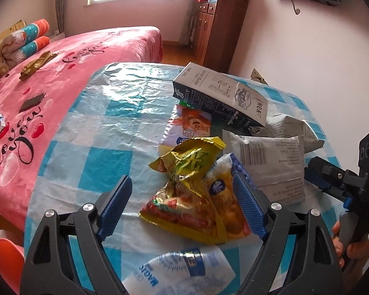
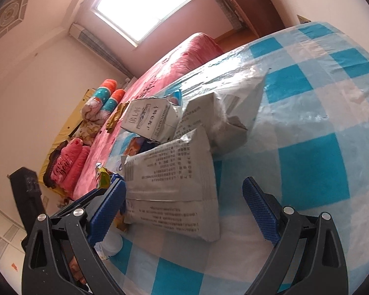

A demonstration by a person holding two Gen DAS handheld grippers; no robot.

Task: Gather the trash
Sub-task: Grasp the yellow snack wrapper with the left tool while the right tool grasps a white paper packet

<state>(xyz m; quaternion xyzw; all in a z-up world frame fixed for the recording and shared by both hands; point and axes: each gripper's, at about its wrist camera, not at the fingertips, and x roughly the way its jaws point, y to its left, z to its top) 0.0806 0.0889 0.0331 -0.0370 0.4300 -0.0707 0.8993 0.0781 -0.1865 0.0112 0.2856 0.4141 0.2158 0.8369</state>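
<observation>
Yellow snack wrapper point(image 1: 184, 186) between spread left gripper point(image 1: 184, 206) | right gripper point(image 2: 184, 211) wide, straddling grey pouch point(image 2: 174, 191)

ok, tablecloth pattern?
Blue-and-white checks under a shiny clear plastic film. The tablecloth shows best in the left wrist view.

Pink bedspread point(image 1: 69, 56) reads "Love you" in black script, repeated. White bottle point(image 1: 182, 268) label shows "MAGIS", partly cut off. Print on grey packets point(image 2: 174, 189) too small to read.
</observation>
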